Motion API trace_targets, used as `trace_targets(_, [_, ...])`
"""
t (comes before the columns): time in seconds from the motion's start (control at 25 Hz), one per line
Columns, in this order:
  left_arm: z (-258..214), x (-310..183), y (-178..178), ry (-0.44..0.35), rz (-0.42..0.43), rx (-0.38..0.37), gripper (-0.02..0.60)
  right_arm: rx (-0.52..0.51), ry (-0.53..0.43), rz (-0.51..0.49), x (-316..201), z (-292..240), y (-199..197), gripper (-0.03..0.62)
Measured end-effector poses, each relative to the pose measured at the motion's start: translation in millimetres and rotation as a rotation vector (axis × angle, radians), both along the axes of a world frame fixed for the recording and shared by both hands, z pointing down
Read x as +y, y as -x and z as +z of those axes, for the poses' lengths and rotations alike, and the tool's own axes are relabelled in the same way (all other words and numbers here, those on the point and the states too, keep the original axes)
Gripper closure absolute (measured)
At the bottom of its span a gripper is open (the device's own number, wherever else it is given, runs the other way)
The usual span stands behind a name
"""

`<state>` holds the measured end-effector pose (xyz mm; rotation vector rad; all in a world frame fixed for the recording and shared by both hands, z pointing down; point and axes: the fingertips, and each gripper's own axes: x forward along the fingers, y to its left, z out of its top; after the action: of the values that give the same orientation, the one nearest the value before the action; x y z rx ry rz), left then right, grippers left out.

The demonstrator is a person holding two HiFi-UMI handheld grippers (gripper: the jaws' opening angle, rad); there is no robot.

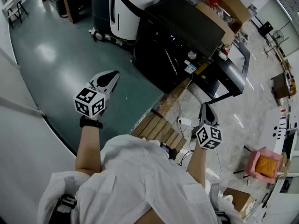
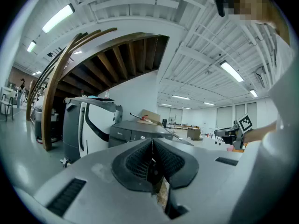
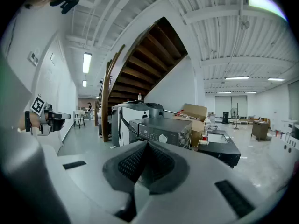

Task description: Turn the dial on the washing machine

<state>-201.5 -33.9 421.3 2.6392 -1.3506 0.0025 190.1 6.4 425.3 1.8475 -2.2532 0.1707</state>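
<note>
The right tool (image 3: 148,144) is seen with its jaws pressed together on nothing, and the left tool (image 2: 152,143) is likewise closed and empty. Both are well apart from the dark washing machine (image 1: 187,27). Its round dial (image 3: 163,138) is found at about 12 o'clock from the right tool in the head view. The dial is judged rigid, smooth and probably slippery, so it is best pinched across its rim.

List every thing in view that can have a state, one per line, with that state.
Left gripper, shut, empty, held in the air.
Right gripper, shut, empty, held in the air.
Washing machine, lid down.
Dial, free, nothing touching it; its setting is too small to read.
Cardboard box, flaps open.
</note>
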Motion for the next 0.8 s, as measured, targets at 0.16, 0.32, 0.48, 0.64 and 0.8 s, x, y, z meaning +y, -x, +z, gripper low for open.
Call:
trace_targets(0.16, [1, 0, -4, 0.000, 0.001, 0.000, 0.565, 0.007, -0.002, -0.008, 0, -1, -2, 0.594])
trace_targets(0.32, [2, 1, -9, 0.001, 0.013, -0.005, 0.565, 0.009, -0.001, -0.008, 2, 0, -5, 0.594])
trace_targets(0.48, [3, 1, -9, 0.007, 0.016, 0.000, 0.565, 0.015, -0.002, -0.010, 4, -2, -3, 0.594])
trace_targets(0.64, [6, 1, -8, 0.012, 0.019, 0.003, 0.565, -0.052, -0.035, 0.025, 5, -8, -11, 0.592])
trace_targets(0.8, [8, 3, -10, 0.018, 0.029, 0.001, 0.565, -0.073, -0.029, 0.073, 8, -5, -23, 0.592])
